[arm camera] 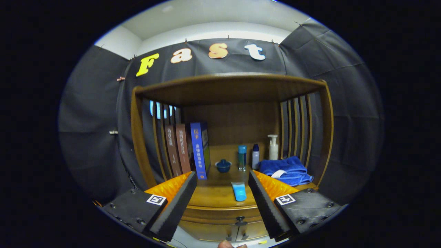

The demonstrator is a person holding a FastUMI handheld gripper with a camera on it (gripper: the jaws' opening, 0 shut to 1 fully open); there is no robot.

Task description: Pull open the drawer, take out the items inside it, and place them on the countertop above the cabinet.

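My gripper [223,194] is open, its two fingers spread wide with nothing between them. Beyond and between the fingers lies a small light-blue tube [238,191] flat on the wooden countertop [213,196]. Below the countertop's front edge the drawer front [220,215] sits closed, with a dark knob [240,219] just ahead of the fingertips. The drawer's inside is hidden.
On the countertop further back stand several upright books [186,150], a small blue lidded bowl [223,165], a blue bottle [242,157], a white bottle with a blue cap [255,156], a pump dispenser [273,147] and a folded blue towel [285,170]. Slatted wooden sides and a top shelf [227,86] enclose the niche. Cabinet door knobs [236,237] show below.
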